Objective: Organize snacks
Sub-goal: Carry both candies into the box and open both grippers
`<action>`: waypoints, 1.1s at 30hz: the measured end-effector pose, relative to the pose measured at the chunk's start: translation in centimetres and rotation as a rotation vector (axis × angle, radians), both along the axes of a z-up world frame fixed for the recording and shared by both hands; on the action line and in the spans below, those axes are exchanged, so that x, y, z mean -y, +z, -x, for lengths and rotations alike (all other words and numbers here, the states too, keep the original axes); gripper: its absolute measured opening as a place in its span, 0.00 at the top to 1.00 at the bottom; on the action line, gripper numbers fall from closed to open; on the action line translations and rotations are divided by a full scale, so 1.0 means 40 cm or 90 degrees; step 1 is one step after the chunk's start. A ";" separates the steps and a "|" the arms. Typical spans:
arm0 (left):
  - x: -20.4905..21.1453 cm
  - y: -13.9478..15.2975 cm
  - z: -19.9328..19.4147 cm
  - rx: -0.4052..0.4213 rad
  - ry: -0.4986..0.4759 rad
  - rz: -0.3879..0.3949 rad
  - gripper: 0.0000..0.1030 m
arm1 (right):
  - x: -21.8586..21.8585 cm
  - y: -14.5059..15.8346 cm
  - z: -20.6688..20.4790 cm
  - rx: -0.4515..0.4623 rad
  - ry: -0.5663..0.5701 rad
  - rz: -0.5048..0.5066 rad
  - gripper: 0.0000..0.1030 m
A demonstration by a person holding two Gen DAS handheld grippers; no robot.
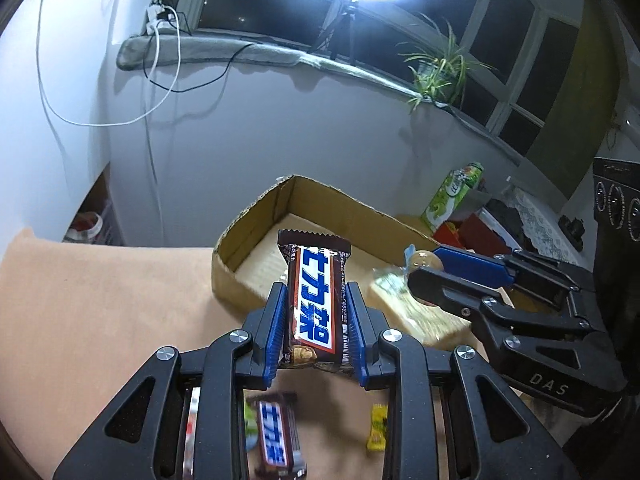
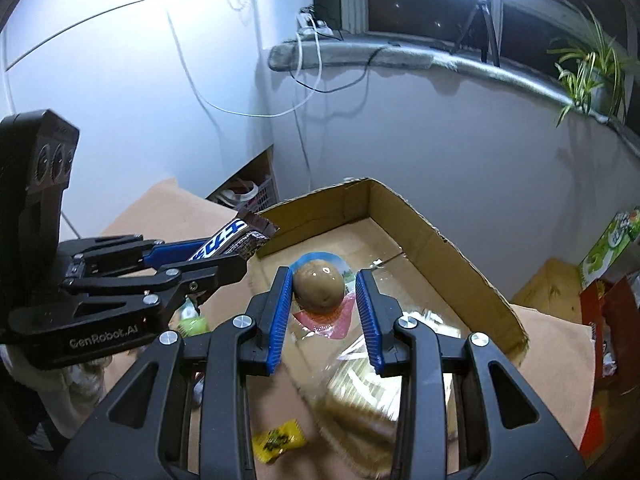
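Chocolate bar (image 1: 316,300) clamped between blue pads of left gripper (image 1: 316,320), jaws narrowed onto wrapper sides. Long axis along the fingers, crimped top end pointing forward and up past the fingertips, toward cardboard box (image 1: 256,216); lower end tucked back between the pads. Held off the surface, near the box's near wall.

Packaged egg snack (image 2: 319,289) pinched in right gripper (image 2: 324,300), jaws partly closed on its clear wrapper; rounded brown egg up near the fingertips, touching left pad, wrapper tail trailing back. Hanging over the box's open interior.

Wrapped cracker pack (image 2: 360,392) lying in the box, blurred. Second chocolate bar (image 1: 276,436) and yellow candy (image 1: 378,428) on tan surface (image 1: 100,300) below left gripper, both apart from it.
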State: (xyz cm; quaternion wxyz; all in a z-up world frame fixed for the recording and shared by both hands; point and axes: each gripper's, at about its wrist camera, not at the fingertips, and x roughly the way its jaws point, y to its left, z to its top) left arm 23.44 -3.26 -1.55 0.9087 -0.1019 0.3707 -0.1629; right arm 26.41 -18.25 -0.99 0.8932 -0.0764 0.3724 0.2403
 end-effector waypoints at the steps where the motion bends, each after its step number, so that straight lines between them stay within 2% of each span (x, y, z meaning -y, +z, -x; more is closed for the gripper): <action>1: 0.001 -0.006 -0.013 -0.005 0.002 0.002 0.74 | 0.001 -0.007 -0.015 -0.005 -0.004 -0.001 0.67; 6: 0.005 -0.035 -0.064 -0.024 0.010 0.002 0.74 | 0.006 -0.041 -0.087 -0.036 -0.019 -0.009 0.67; 16: 0.019 -0.066 -0.103 -0.042 0.013 -0.009 0.74 | 0.006 -0.073 -0.132 -0.057 -0.026 -0.009 0.65; 17: 0.022 -0.066 -0.104 -0.042 0.012 -0.010 0.74 | 0.006 -0.073 -0.130 -0.055 -0.026 -0.008 0.64; 18: 0.024 -0.066 -0.106 -0.043 0.012 -0.011 0.74 | 0.006 -0.072 -0.127 -0.051 -0.030 -0.005 0.58; 19: 0.025 -0.066 -0.108 -0.045 0.011 -0.010 0.73 | 0.007 -0.069 -0.125 -0.044 -0.036 0.000 0.48; 21: 0.024 -0.066 -0.112 -0.051 0.012 -0.005 0.70 | 0.013 -0.062 -0.123 -0.034 -0.043 0.000 0.42; 33: -0.004 -0.017 -0.076 -0.029 0.033 0.009 0.68 | 0.039 -0.006 -0.071 -0.016 -0.056 -0.011 0.42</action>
